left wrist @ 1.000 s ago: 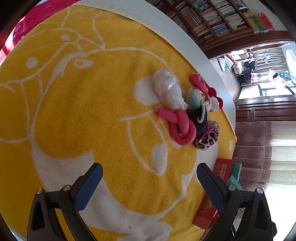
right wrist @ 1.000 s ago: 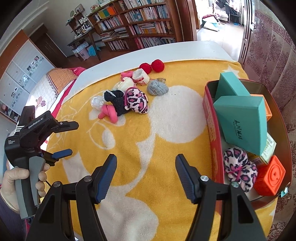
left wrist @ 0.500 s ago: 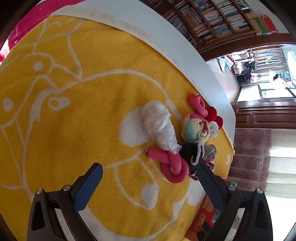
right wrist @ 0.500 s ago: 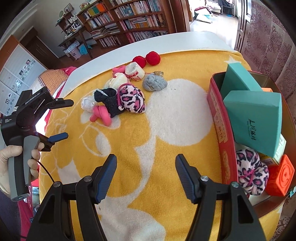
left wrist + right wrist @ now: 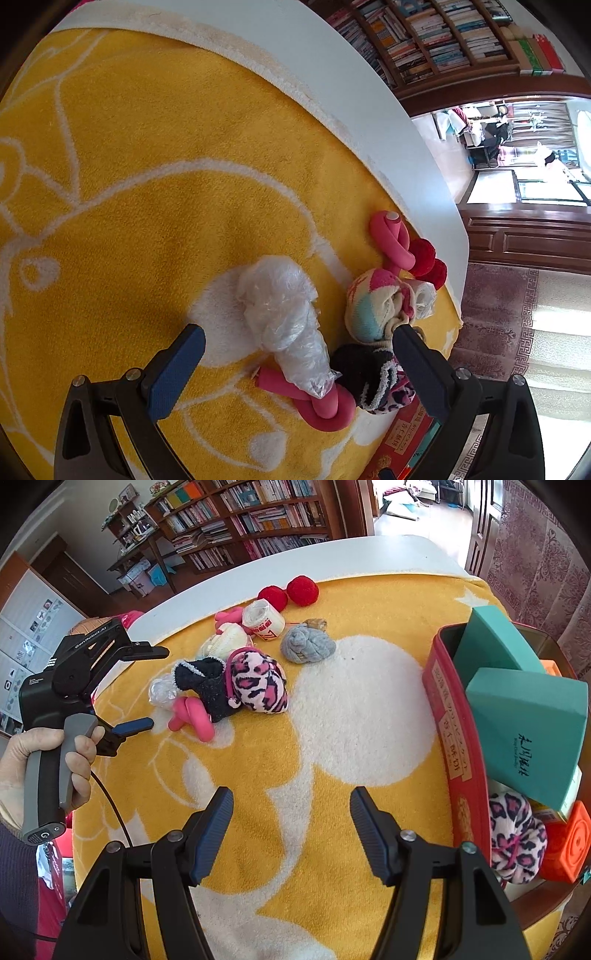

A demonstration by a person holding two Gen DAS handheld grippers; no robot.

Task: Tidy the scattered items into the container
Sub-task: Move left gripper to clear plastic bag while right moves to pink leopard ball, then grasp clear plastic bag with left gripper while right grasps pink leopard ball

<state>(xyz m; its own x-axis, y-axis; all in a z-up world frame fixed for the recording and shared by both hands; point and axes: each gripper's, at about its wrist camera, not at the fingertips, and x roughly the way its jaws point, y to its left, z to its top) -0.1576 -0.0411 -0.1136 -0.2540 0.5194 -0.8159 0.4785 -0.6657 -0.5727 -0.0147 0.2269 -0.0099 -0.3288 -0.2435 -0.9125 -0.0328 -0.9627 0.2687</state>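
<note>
A pile of scattered items lies on the yellow blanket (image 5: 258,794): a clear plastic bag (image 5: 284,314), a pink foam twist (image 5: 325,406), a black sock (image 5: 365,373), a leopard-print pouch (image 5: 256,681), a striped sock ball (image 5: 373,306), a grey sock ball (image 5: 306,644), a tape roll (image 5: 264,620) and two red pompoms (image 5: 303,590). My left gripper (image 5: 295,354) is open, its jaws either side of the plastic bag; it also shows in the right wrist view (image 5: 147,686). My right gripper (image 5: 291,823) is open and empty above bare blanket. The red container (image 5: 454,746) stands at the right.
The container holds teal boxes (image 5: 528,716), an orange cube (image 5: 565,842) and a second leopard pouch (image 5: 517,834). A white table edge (image 5: 332,74) lies beyond the blanket. Bookshelves (image 5: 258,517) stand behind. A second pink foam twist (image 5: 391,236) lies by the pompoms.
My left gripper has moved forward to the pile, so the plastic bag now sits between its jaws. My right gripper has drawn a little closer over the blanket.
</note>
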